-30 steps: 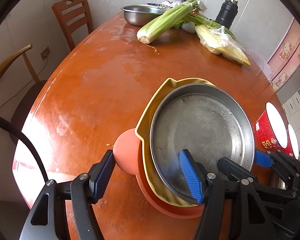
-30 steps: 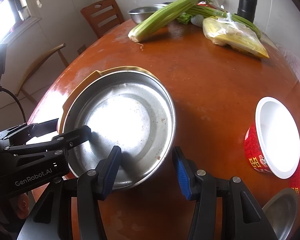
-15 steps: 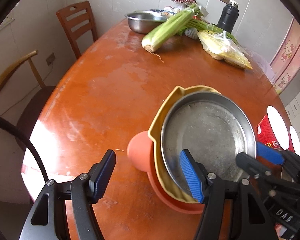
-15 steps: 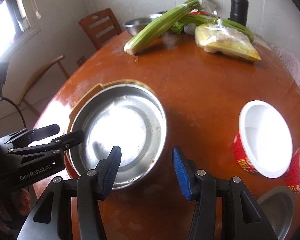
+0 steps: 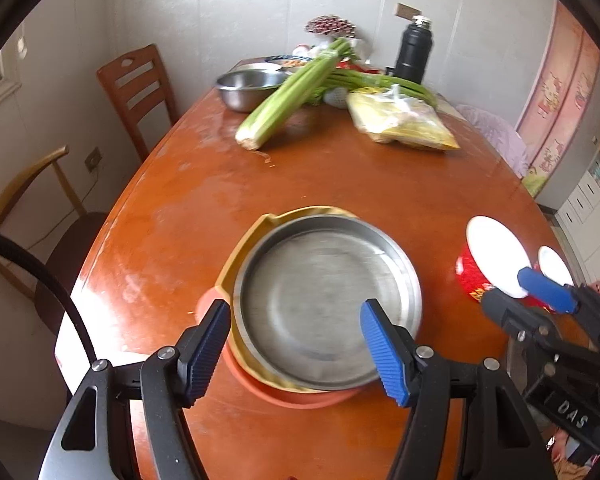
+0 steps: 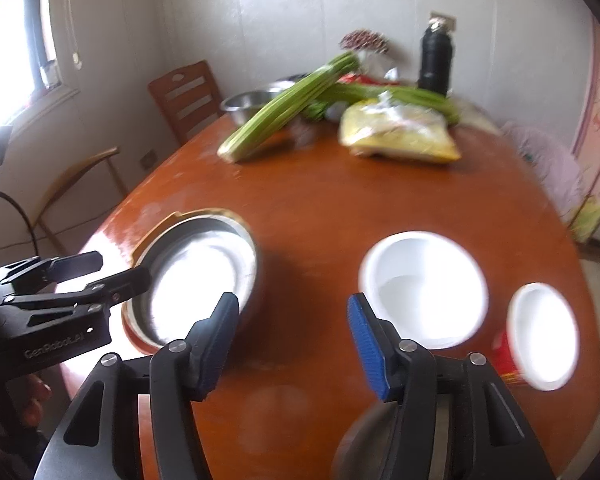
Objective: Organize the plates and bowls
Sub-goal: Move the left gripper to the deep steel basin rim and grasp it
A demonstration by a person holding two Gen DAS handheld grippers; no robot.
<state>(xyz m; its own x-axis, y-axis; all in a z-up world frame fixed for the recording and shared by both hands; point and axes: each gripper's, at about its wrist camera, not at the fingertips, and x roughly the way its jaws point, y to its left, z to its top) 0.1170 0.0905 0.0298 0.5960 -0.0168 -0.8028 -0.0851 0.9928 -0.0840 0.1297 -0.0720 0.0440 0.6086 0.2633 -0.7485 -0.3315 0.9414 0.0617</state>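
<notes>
Both the left hand-held gripper [image 5: 296, 346] and right hand-held gripper [image 6: 292, 344] hang released over the glossy wooden table [image 5: 340, 184], apparently tile-walled room.

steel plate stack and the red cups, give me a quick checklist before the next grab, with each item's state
1. Steel plate seated in the yellow dish, which sits on the orange plate: ok.
2. Left gripper empty, jaws apart above the stack: ok.
3. Right gripper empty; its jaws have just been opening, nothing between them: ok.
4. Big red cup upright on the table, apart from the stack: ok.
5. Small red cup upright beside it: ok, though whether the two cups touch: cannot tell.
6. Grey dish under the right gripper: blurred and mostly hidden, cannot tell.
</notes>
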